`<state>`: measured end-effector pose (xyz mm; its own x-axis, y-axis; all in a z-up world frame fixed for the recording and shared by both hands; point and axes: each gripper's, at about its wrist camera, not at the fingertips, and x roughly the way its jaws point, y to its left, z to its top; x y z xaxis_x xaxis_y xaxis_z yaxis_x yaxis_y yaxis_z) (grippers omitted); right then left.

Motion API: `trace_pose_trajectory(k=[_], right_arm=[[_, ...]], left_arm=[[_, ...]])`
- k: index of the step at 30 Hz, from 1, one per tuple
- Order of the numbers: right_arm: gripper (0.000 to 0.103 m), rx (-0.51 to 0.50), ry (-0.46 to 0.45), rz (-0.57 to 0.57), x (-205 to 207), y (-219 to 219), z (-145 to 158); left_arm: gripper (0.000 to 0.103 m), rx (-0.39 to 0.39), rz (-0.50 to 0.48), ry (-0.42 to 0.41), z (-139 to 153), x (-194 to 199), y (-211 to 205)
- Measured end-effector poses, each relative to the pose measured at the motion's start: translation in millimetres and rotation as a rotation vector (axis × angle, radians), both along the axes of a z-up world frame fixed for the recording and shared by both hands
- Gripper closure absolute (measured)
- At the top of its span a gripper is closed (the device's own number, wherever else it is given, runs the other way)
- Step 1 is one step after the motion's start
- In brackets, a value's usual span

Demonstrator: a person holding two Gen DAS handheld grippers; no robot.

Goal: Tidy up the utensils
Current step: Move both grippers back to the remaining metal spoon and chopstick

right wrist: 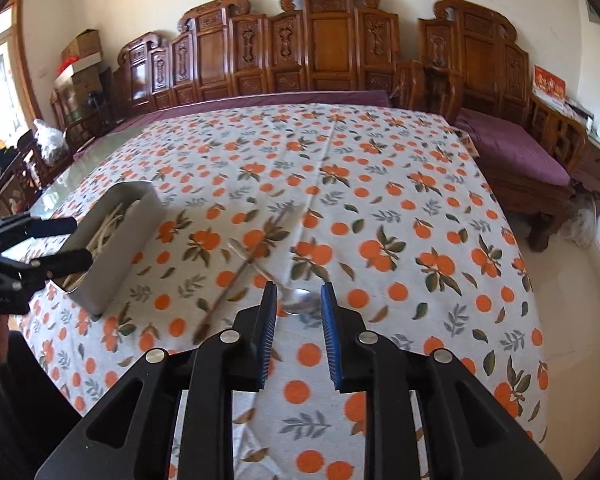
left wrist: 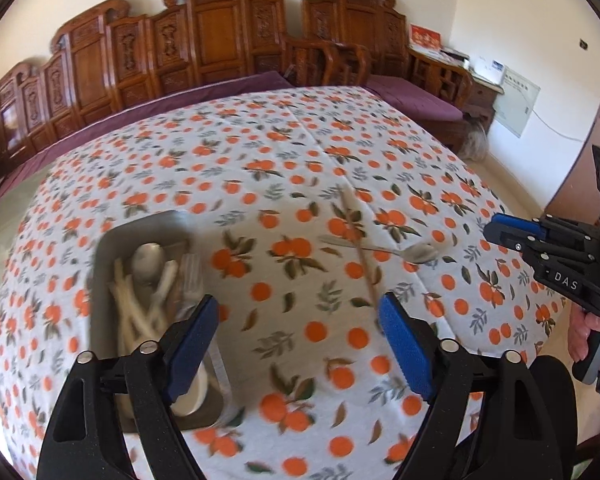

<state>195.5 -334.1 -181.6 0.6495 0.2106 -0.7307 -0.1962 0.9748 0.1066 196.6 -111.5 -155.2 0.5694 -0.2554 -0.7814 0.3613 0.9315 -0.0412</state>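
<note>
A metal spoon [left wrist: 418, 252] and a wooden chopstick [left wrist: 360, 252] lie crossed on the orange-print tablecloth. A grey metal tray [left wrist: 100, 280] holds several white utensils and a metal spoon. My left gripper [left wrist: 300, 320] is open and empty, above the cloth between tray and chopstick. My right gripper [right wrist: 298, 300] is open and empty, its jaws either side of the spoon's bowl [right wrist: 302, 299], just above it. The chopstick [right wrist: 236, 280] lies left of it, the tray [right wrist: 112, 248] farther left. The right gripper [left wrist: 500, 232] also shows in the left view.
The table [right wrist: 380, 152] is covered by the cloth. Carved wooden benches [right wrist: 332, 52] with purple cushions stand behind and to the right. The left gripper [right wrist: 56, 240] reaches in at the left edge over the tray.
</note>
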Motion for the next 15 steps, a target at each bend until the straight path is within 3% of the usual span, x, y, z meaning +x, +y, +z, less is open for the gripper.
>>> trace_pose_trajectory(k=[15], right_arm=[[0.078, 0.018, 0.052, -0.052, 7, -25, -22]], left_arm=[[0.077, 0.019, -0.097, 0.157, -68, 62, -87]])
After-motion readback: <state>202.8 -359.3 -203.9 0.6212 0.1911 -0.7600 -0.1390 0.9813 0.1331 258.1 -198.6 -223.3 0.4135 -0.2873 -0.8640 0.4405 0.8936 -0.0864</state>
